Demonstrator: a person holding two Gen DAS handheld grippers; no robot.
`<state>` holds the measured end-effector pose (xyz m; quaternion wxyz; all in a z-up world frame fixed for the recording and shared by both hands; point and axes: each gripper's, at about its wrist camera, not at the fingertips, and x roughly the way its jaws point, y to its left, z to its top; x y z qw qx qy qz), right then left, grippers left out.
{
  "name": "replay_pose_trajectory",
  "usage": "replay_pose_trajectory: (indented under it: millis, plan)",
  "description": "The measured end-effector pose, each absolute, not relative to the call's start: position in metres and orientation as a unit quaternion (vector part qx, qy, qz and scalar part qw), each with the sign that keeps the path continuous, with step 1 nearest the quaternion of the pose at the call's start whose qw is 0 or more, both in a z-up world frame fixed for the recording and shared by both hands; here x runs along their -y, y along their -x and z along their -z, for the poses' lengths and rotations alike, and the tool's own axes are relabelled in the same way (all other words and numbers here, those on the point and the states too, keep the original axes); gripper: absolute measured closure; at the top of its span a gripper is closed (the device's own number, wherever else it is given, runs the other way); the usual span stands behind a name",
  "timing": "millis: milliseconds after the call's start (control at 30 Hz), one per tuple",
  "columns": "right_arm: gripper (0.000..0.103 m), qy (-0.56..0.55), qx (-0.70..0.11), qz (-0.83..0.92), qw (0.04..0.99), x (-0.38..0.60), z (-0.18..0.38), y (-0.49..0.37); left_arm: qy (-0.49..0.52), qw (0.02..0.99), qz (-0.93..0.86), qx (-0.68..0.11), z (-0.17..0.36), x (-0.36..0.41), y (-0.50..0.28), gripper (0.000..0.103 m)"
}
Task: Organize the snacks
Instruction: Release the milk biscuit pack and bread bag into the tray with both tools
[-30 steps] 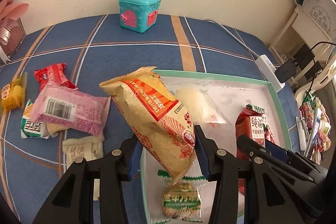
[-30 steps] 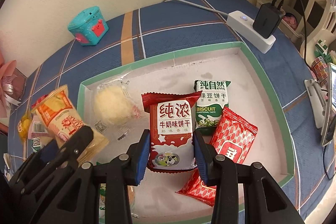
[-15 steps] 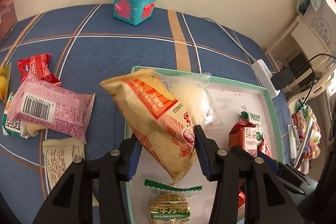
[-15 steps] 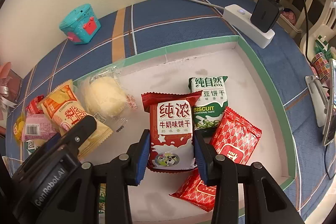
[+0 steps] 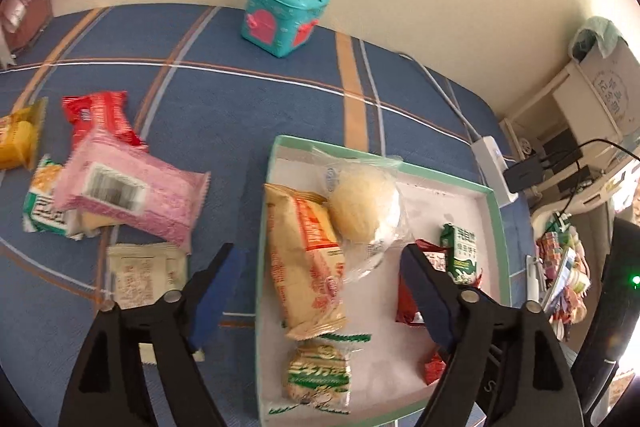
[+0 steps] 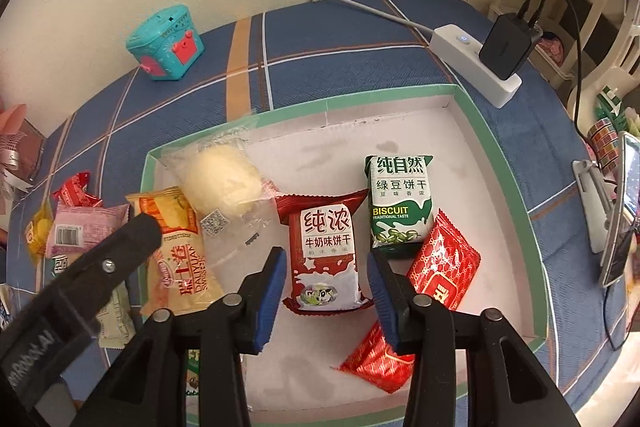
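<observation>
The left gripper (image 5: 320,273) is opening, pads clear of the orange snack packet (image 5: 306,263) lying between them in the tray (image 5: 502,227). The right gripper (image 6: 326,277) is opening around the red milk-biscuit packet (image 6: 326,247), just left of the green biscuit packet (image 6: 400,203).

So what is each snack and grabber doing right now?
left gripper: jaws opening, nothing pinched.
right gripper: jaws opening around the red milk biscuit pack.
orange packet: lying in the tray.
pink packet: lying outside the tray on the cloth.

green packet (image 6: 400,205): "biscuit traditional taste"; yellow packet (image 6: 180,251): "daliyuan".
</observation>
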<state>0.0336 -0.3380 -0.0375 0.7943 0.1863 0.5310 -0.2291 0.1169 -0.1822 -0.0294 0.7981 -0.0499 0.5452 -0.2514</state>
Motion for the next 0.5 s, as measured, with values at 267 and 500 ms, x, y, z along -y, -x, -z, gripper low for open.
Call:
replay_pose_trajectory:
  millis: [267, 500]
  plan:
    - [0.039, -0.164, -0.535, 0.225, 0.798, 0.323, 0.03, -0.032, 0.01, 0.819, 0.171, -0.547, 0.031, 0.156, -0.114, 0.014]
    - [0.028, -0.152, -0.541, 0.213, 0.799, 0.302, 0.03, -0.031, -0.006, 0.826, 0.112, -0.552, 0.041, 0.127, -0.113, 0.007]
